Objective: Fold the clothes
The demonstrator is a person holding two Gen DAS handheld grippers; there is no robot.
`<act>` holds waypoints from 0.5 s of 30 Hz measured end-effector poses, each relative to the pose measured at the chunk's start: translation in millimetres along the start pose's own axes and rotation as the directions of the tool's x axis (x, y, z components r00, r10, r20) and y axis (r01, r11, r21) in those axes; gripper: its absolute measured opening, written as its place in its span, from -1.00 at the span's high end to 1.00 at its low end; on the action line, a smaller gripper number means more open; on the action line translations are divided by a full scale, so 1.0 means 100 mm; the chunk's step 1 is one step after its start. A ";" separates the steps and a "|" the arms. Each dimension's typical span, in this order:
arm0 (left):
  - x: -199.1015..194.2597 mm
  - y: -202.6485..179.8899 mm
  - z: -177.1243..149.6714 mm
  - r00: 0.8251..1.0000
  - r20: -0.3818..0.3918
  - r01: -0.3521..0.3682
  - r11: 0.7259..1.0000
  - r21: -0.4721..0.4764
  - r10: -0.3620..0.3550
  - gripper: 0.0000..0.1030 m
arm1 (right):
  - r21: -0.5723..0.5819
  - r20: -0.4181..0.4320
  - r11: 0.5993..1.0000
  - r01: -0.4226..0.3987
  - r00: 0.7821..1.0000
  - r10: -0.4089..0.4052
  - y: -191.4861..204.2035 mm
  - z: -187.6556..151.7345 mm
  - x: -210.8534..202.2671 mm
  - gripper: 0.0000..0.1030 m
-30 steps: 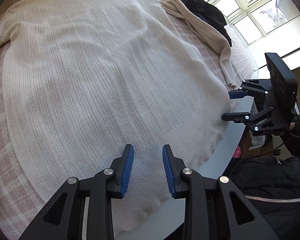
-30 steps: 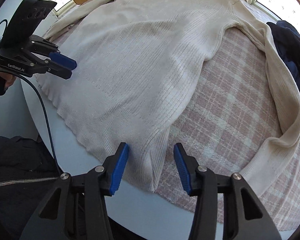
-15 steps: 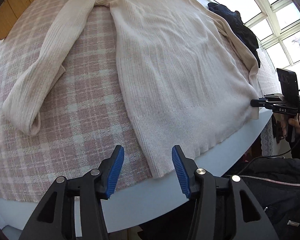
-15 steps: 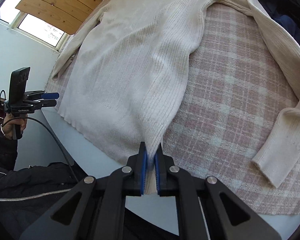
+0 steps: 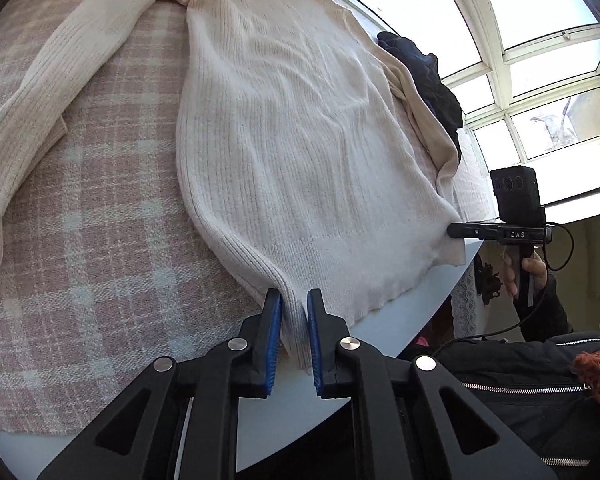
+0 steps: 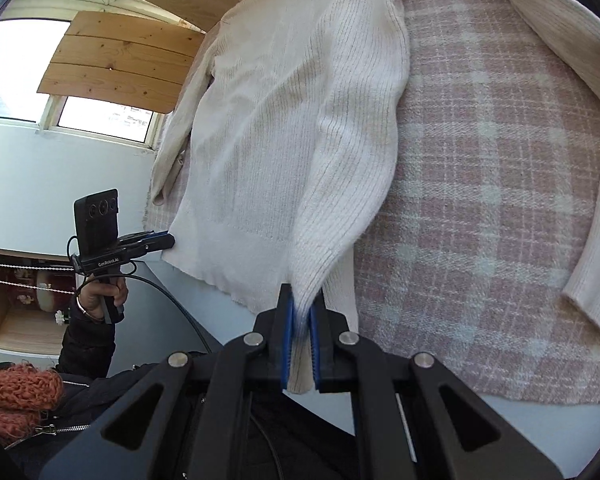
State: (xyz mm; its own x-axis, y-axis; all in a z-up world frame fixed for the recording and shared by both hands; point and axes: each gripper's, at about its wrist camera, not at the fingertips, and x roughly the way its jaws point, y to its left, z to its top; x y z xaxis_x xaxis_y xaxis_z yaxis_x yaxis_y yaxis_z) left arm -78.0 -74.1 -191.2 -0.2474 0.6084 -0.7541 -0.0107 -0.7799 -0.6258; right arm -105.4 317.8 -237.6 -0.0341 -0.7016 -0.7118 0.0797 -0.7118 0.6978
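Left gripper (image 5: 293, 340) had closed on sweater (image 5: 300, 152) hem corner at 6 o'clock since half-second before; right gripper (image 6: 300, 350) already clamped opposite corner. Sweater lay flat on plaid cloth (image 5: 100, 220). Lift-and-fold judged ready.

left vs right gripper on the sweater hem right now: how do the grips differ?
The right gripper has its pads pressed tight on its bottom corner of the cream sweater, with the fabric lifted and pulled taut. The left gripper shows a wider gap, with the opposite corner's thick ribbed edge filling it and lying lower. Both hold hem corners near the table edge, over the plaid cloth.
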 end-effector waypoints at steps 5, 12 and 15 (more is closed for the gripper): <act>-0.06 -0.02 -0.01 0.999 -0.009 -0.044 0.998 0.048 0.045 0.84 | 0.016 0.024 0.993 0.116 0.993 -0.117 -0.10 -0.04 -0.09 0.85; -0.14 -0.17 -0.15 0.948 -0.065 -0.292 0.932 0.215 0.312 0.86 | -0.288 0.094 0.747 0.599 0.794 -0.600 0.32 -0.31 0.02 0.85; -0.17 -0.09 -0.18 0.942 -0.075 -0.309 0.932 0.191 0.328 0.86 | -0.224 0.070 0.800 0.557 0.828 -0.556 0.22 -0.29 0.04 0.85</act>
State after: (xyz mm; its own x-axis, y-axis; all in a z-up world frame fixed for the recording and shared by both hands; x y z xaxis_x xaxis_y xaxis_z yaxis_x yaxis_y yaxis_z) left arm -56.1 -74.4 -176.2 -0.1636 0.3283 -0.9303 -0.1185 -0.9427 -0.3118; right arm -74.7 300.0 -227.7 -0.1426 -0.1871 -0.9719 0.2680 -0.9526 0.1441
